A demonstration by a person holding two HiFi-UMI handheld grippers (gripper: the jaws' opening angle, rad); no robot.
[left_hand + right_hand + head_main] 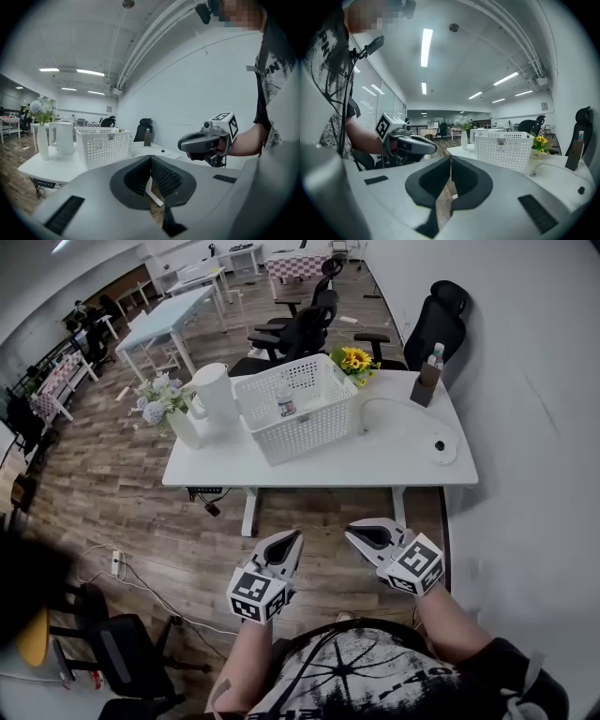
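Observation:
In the head view my left gripper (292, 538) and right gripper (354, 532) are held side by side over the wooden floor, a little short of the white table's (375, 460) near edge. Both point towards the table. Each one's jaws are shut, meeting at the tip with nothing between them, as the left gripper view (151, 158) and right gripper view (450, 158) show. Each gripper also appears in the other's view, the right gripper (201, 140) and the left gripper (412, 143). A white perforated basket (309, 432) stands on the table with a small bottle (286, 401) inside.
On the table stand a white kettle (216, 392), a vase of pale flowers (173, 413), sunflowers (354, 360), a brown holder (427, 381), a white cable and a round white disc (441, 446). Black office chairs (305, 329) stand behind. A power strip (116, 563) lies on the floor at left.

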